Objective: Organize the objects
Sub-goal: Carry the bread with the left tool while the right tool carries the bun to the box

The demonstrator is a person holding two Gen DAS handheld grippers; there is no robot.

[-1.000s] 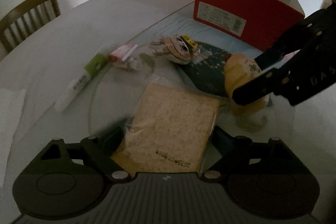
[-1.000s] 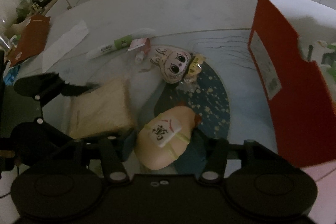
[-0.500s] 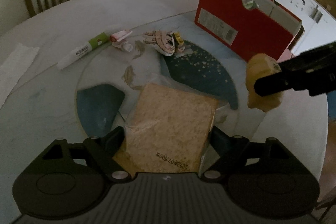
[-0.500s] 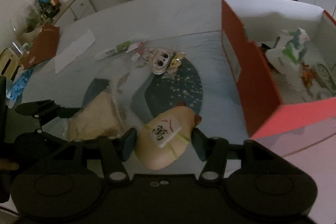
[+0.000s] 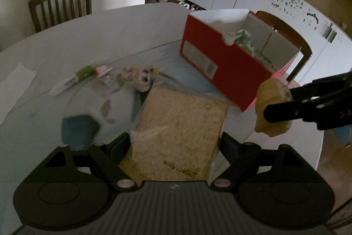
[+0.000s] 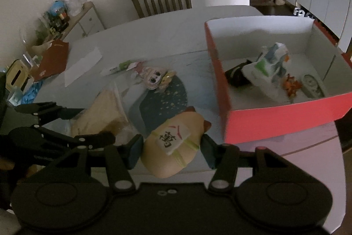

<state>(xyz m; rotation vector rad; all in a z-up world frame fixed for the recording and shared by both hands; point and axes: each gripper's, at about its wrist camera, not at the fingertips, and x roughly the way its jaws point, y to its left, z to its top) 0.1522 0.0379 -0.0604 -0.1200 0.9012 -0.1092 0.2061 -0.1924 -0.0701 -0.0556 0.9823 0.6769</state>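
Both loads hang above the table's near edge beside the red box [image 6: 275,122]: the left gripper [image 5: 175,144] pinches a light, crinkly packet [image 5: 178,131] by its sides, the right gripper [image 6: 171,148] squeezes a soft, squashy plush [image 6: 173,144] at its middle.

Doll [image 6: 155,78] left of box [image 6: 222,85] — on table [image 6: 154,36]

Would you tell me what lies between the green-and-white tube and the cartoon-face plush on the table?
A small pink-capped packet lies between the tube and the plush, in the left wrist view.
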